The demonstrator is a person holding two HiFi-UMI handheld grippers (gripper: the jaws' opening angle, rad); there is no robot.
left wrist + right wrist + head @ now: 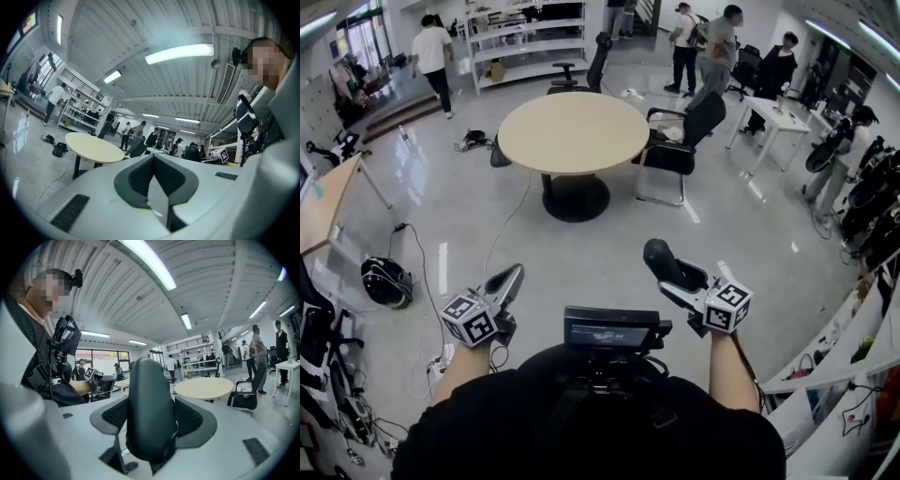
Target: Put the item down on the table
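Note:
A dark grey rounded item (pixel 661 258), shaped like a computer mouse, is held in the air above the floor by my right gripper (pixel 673 275), which is shut on it. In the right gripper view the item (pixel 147 399) stands upright between the two ribbed pads and fills the gap. My left gripper (pixel 510 278) is shut with nothing in it; in the left gripper view its pads (pixel 140 174) meet in a closed V. A round beige table (pixel 574 131) stands on a black foot a few steps ahead, its top bare. The same table (pixel 204 387) shows beyond the item.
A black office chair (pixel 680 141) stands at the table's right side, another (pixel 581 75) behind it. A dark bag (pixel 386 281) and cables lie on the floor at left. A wooden desk (pixel 323 202) is at far left. Several people stand at the back.

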